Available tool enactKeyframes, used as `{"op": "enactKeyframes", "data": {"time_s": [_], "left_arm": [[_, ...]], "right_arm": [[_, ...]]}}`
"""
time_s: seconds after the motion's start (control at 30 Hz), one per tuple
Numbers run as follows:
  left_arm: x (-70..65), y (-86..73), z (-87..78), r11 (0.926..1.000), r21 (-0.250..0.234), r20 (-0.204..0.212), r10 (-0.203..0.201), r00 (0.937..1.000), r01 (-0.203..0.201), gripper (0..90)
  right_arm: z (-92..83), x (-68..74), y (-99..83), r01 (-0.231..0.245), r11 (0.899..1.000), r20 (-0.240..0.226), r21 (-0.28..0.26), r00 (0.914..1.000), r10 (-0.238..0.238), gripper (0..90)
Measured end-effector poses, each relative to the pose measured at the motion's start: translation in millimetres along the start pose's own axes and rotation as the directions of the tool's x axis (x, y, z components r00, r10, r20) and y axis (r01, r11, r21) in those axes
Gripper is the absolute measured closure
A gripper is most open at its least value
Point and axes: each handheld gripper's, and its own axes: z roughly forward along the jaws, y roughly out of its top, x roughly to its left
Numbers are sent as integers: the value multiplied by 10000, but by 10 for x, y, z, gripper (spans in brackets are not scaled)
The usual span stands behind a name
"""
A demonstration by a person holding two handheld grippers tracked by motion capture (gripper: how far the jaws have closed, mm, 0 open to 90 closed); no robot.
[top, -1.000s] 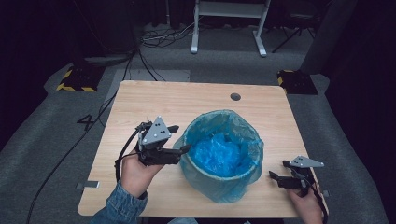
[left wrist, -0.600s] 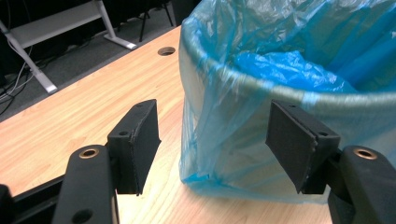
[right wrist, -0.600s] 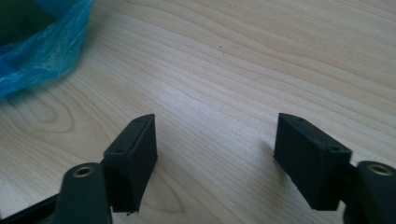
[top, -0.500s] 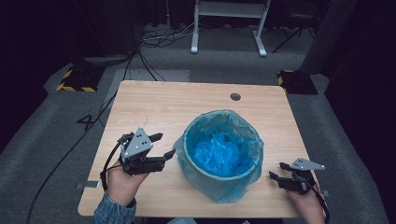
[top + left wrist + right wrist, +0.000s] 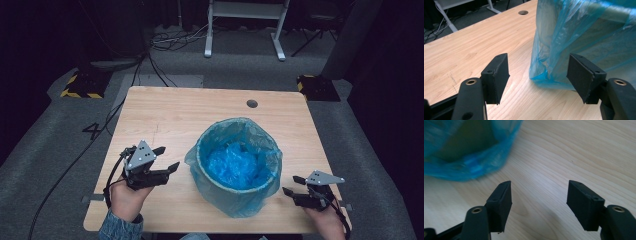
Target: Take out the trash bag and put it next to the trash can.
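Note:
A round bin lined with a blue plastic bag point(image 5: 235, 165) stands on the wooden table point(image 5: 175, 115), right of centre. My left gripper point(image 5: 169, 157) is held just left of the bin, apart from it, its jaws open and pointing at the bag. In the left gripper view the jaws point(image 5: 539, 72) frame the bag's lower edge point(image 5: 584, 32) with nothing between them. My right gripper point(image 5: 291, 184) sits near the table's front right, pointing left at the bin. Its jaws point(image 5: 539, 197) have just been closing a little and stand open over bare wood, the bag point(image 5: 461, 157) ahead.
A round cable hole point(image 5: 252, 103) lies in the table behind the bin. Cables point(image 5: 165, 40) and a white desk frame point(image 5: 245, 30) stand on the grey floor beyond the far edge. Bare wood spreads across the table's left and back.
My left gripper has drawn back from the bin's left rim, moving left and down toward the table. The right gripper has shifted slightly and its jaws have narrowed a little.

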Motion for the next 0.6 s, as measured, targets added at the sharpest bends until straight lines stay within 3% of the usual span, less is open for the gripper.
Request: {"op": "enactKeyframes", "data": {"time_s": [0.13, 0.33, 0.43, 0.6], "left_arm": [[12, -12, -3, 10000, -36, 10, 16, 10000, -16, 341], [13, -13, 13, 10000, 30, 43, 48, 10000, -48, 341], [5, -12, 27, 10000, 69, 92, 40, 9999, -41, 341], [13, -68, 16, 9999, 170, 50, -13, 10000, 13, 341]], "right_arm": [[-118, 137, 63, -108, 9999, 59, -109, 9999, 108, 276], [-235, 258, 80, -308, 9990, -152, -332, 9994, 303, 245], [-292, 336, 126, -247, 9991, -173, -345, 9996, 241, 238], [-302, 513, 254, 35, 9999, -662, -153, 9978, -45, 237]]}}
